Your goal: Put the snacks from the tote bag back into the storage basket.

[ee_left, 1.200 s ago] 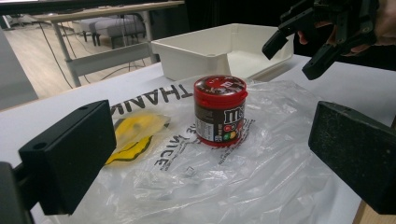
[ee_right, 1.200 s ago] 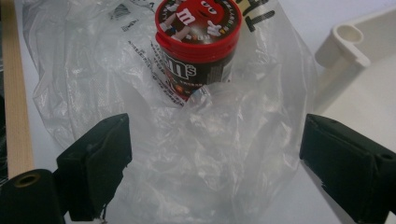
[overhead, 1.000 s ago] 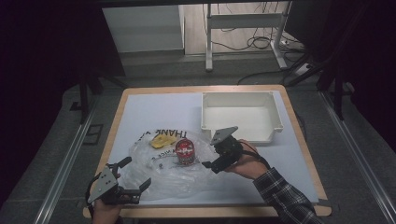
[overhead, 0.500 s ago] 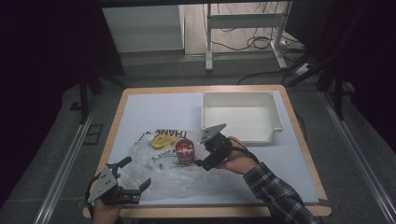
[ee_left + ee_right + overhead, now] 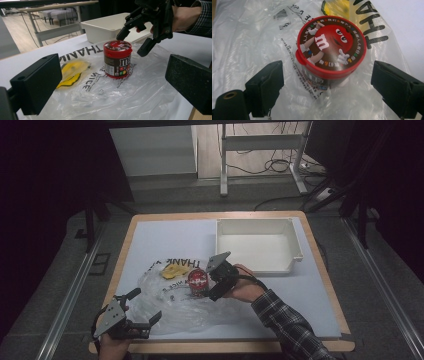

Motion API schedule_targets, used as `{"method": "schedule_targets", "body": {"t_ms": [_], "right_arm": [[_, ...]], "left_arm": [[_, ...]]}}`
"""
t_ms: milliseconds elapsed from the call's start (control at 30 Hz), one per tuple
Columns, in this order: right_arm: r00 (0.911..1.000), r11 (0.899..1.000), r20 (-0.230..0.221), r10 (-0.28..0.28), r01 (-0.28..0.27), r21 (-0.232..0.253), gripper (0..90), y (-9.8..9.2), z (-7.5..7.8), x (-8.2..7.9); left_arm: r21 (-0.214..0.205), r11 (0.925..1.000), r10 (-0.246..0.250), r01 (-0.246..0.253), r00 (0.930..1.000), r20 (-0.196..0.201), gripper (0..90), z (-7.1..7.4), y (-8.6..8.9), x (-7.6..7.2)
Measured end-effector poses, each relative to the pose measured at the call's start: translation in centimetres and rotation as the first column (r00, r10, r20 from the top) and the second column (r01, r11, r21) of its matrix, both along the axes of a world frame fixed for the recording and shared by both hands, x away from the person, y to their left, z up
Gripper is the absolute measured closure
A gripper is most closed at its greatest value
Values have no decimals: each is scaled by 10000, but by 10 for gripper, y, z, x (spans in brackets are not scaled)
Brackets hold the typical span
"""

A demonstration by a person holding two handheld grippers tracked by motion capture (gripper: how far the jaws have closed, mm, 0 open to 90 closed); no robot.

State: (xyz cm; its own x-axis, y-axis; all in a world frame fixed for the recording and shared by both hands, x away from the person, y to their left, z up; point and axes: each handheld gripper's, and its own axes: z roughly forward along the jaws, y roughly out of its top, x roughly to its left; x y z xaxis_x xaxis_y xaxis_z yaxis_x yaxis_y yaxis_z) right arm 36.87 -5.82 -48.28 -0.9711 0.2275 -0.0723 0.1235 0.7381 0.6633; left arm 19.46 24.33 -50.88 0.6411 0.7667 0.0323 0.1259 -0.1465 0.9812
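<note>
We find a red-lidded candy tub [image 5: 198, 281] standing upright on a clear plastic bag [image 5: 175, 305] that lies flat across the near half of the table [image 5: 165, 232]; the tub sits toward the bag's far right part, and black lettering and a yellow patch [image 5: 173, 270] show just beside it on the left. A white bin [image 5: 258, 244] stands behind and to the right of the tub, apart from the bag, with nothing visible inside it. The right gripper [image 5: 212, 282] is poised just beside and above the tub, its jaws spread wide; in the right gripper view the tub [image 5: 329, 47] sits between the two jaws with clear gaps on both sides, so nothing is held. The left gripper [image 5: 145, 312] rests at the near left corner of the table at the bag's edge, jaws also wide apart and holding nothing; its own view looks across crumpled plastic [image 5: 120, 97] to the tub [image 5: 117, 59], with the right gripper [image 5: 133, 41] hanging over the lid. We see nothing lying between either gripper and the tub except the bag film. Against the frame one second earlier, the right gripper has moved left, closer to the tub; the left gripper, bag, tub and bin are unchanged.
</note>
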Motion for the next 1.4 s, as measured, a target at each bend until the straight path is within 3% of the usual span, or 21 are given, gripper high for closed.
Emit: {"method": "schedule_targets", "body": {"t_ms": [233,867,1100,1400], "right_arm": [[9997,9999,-218,90,-91,-70,116,10,-9,5],[9983,9978,-301,507,-519,-405,165,31,-26,18],[9984,9981,-278,490,-500,-362,246,31,-30,18],[9988,9992,-429,241,-254,-309,258,31,-29,17]], "left_arm": [[-1,10000,-6,6,10000,5,7,0,0,0],[-11,10000,-28,28,10000,5,8,0,0,0],[-2,10000,-29,29,10000,10,7,0,0,0],[3,10000,-23,23,10000,9,7,0,0,0]]}}
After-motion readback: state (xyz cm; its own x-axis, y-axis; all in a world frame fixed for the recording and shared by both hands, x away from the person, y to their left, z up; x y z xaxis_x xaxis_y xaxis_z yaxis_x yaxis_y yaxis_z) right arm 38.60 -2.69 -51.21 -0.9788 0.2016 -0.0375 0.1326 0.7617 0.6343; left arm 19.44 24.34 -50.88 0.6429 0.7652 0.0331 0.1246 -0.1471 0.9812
